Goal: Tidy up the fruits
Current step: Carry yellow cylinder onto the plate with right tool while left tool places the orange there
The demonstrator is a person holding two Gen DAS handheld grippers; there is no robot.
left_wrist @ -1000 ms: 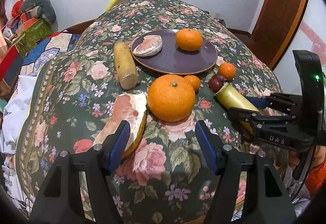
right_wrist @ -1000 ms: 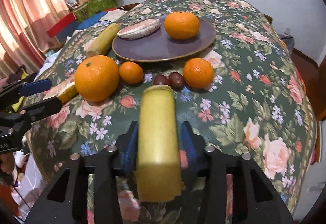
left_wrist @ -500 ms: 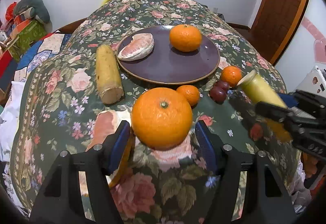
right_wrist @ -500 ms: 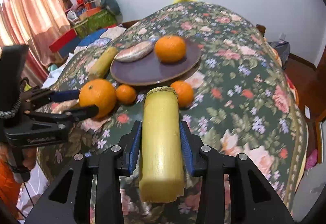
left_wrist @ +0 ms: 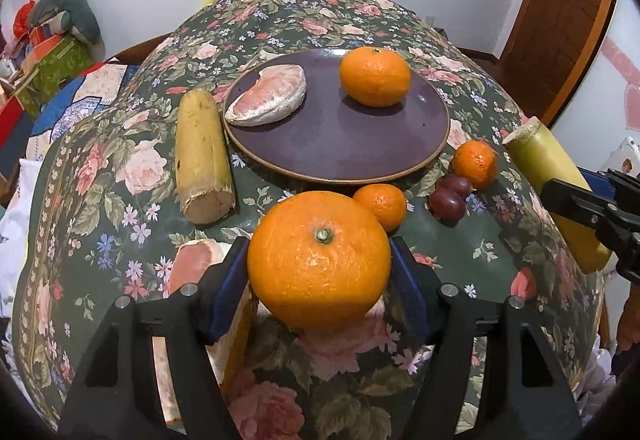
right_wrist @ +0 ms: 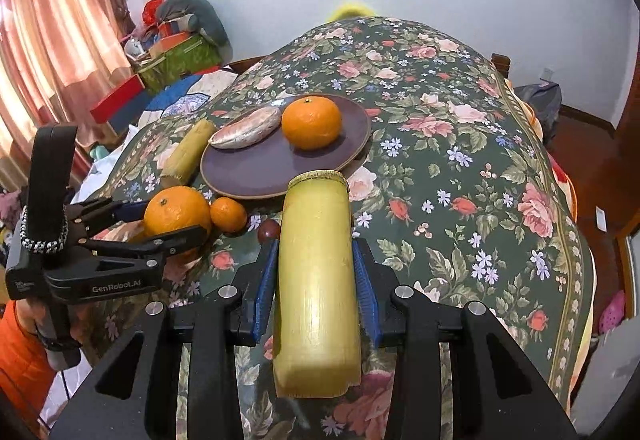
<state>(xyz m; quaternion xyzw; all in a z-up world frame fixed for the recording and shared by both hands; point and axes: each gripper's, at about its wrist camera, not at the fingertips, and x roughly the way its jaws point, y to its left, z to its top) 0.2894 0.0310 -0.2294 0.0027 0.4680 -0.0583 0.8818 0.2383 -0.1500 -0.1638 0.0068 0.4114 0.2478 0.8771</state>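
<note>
1. The left gripper [left_wrist: 319, 274] has its blue-padded fingers [left_wrist: 228, 288] closed against both sides of a large round orange [left_wrist: 319, 260], which sits between them on the floral-clothed worktop [left_wrist: 492, 252].
2. The right gripper [right_wrist: 316, 292] has its fingers [right_wrist: 264, 286] clamped on a thick yellow-green sugarcane section [right_wrist: 316, 280], held lengthwise above the cloth with its far cut end toward the plate.
3. Just left of the left fingers lies a pink pomelo wedge with yellow rind [left_wrist: 192, 268], partly hidden by them.
4. Touching the big orange's far right side is a small mandarin [left_wrist: 382, 206]; two dark plums [left_wrist: 448, 196] and another small mandarin [left_wrist: 475, 164] lie further right.
5. Beyond these, a round purple-brown plate [left_wrist: 340, 144] carries a peeled pomelo segment [left_wrist: 268, 100] and a medium orange [left_wrist: 375, 76].
6. A second yellowish cane piece [left_wrist: 202, 156] lies just beside the plate's left rim.
</note>
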